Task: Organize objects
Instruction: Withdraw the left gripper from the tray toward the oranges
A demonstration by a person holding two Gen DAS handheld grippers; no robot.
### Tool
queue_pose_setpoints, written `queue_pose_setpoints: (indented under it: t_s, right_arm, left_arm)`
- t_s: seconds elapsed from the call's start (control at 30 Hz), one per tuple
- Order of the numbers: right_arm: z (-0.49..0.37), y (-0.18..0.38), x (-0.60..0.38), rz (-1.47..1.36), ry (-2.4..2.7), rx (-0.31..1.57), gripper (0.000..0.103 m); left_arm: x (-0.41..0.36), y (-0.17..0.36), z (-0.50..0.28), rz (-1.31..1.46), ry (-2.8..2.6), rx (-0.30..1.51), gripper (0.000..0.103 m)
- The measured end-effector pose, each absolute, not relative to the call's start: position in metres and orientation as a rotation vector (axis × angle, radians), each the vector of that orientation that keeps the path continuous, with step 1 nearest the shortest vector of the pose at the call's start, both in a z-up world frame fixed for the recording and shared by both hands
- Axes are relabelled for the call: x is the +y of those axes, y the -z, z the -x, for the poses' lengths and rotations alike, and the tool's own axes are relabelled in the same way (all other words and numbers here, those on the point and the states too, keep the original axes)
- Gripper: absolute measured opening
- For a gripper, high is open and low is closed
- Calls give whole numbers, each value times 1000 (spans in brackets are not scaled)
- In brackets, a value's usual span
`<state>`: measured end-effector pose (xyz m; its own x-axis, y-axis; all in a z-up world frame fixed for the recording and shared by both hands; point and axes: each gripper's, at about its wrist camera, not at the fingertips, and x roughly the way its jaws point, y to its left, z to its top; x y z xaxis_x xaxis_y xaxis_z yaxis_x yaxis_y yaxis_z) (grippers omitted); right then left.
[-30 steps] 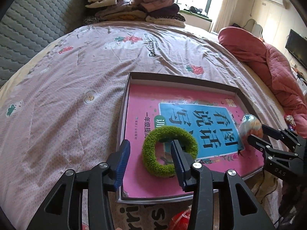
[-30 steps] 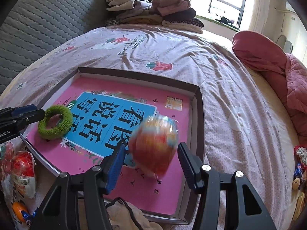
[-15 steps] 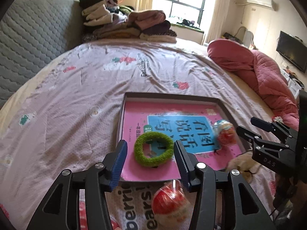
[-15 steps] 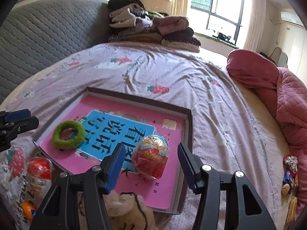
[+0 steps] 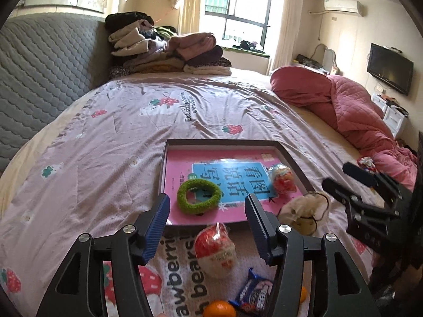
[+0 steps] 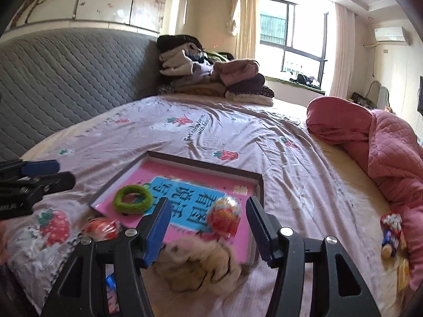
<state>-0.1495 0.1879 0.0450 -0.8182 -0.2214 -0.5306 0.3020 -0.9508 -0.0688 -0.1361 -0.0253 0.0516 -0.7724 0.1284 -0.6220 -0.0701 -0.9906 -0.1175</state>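
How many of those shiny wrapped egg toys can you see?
2. One wrapped egg lies inside the tray, on the pink book. The other wrapped egg lies on the bedspread just outside the tray's near edge. More may be hidden.

Each hand-held gripper (image 5: 206, 231) (image 6: 207, 232) is built from black frame arms, fastened with silver screws, and fitted with ribbed blue finger pads (image 5: 157, 228).
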Motion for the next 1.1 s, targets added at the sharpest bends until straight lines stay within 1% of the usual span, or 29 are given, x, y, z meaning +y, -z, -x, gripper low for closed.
queue_pose_setpoints:
  t_s: [0.13, 0.37, 0.43, 0.5, 0.7, 0.83, 1.1]
  right_arm:
    - [121, -41, 192, -742, 2755, 203, 59]
    - [94, -43, 189, -660, 2772, 244, 59]
    - [89, -42, 190, -650, 2776, 234, 60]
    - [85, -40, 191, -656, 2767, 210, 60]
    - [70, -32, 193, -656, 2758, 184, 60]
    - [63, -31, 192, -645, 2748, 179, 60]
    - [56, -28, 192, -658, 2743, 165, 60]
  left_arm:
    - [-27, -49, 110, 979, -2890, -102, 62]
    - [-33, -43, 85, 948, -2885, -104, 62]
    - [-33, -43, 83, 941, -2892, -101, 63]
    - [-35, -42, 80, 950, -2891, -113, 69]
    - [-36, -34, 73, 977, -2889, -132, 69]
    - [-31, -26, 68, 997, -2898, -89, 73]
    - [-24, -15, 57, 1017, -2887, -50, 74]
